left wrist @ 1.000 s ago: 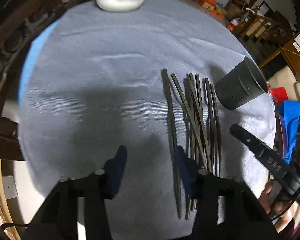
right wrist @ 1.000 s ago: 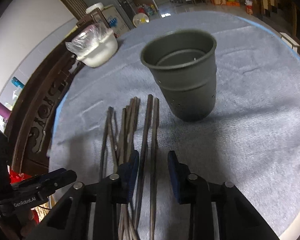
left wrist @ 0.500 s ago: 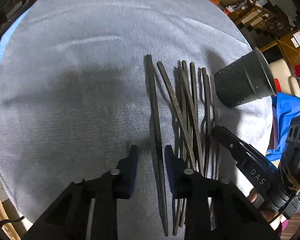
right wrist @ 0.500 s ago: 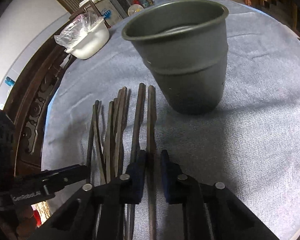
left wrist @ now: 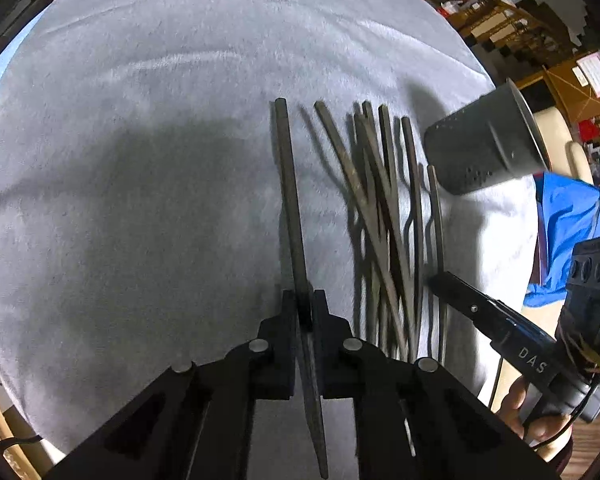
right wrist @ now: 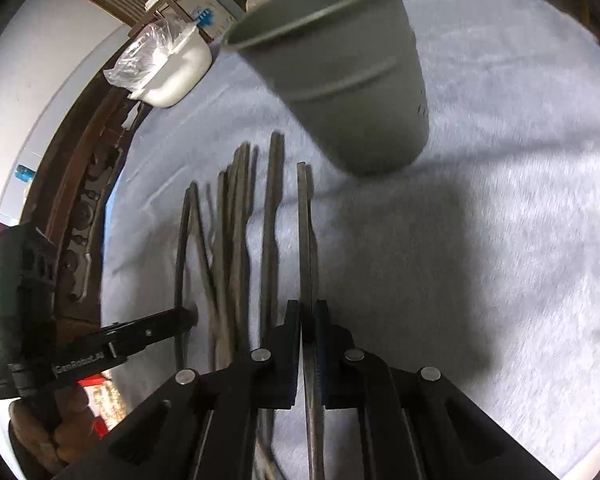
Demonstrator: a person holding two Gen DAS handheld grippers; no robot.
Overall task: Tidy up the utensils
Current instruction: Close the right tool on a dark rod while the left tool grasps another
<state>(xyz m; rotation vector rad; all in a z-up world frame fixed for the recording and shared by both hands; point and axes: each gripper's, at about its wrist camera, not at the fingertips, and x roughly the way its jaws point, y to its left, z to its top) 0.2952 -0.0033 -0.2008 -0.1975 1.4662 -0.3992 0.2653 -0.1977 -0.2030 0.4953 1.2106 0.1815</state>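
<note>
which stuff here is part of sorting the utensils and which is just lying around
Part of the job:
- chopsticks on the cloth
- grey cup
- left gripper, shut on one chopstick
- right gripper, shut on another

Just lying about:
- white bowl with plastic bag
- blue fabric

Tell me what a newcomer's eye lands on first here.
Each pair of tongs is shut on one dark chopstick: the left tongs on the leftmost chopstick, the right tongs on the rightmost chopstick. Between them lie the loose chopsticks; the grey cup stands beyond on the towel.
</note>
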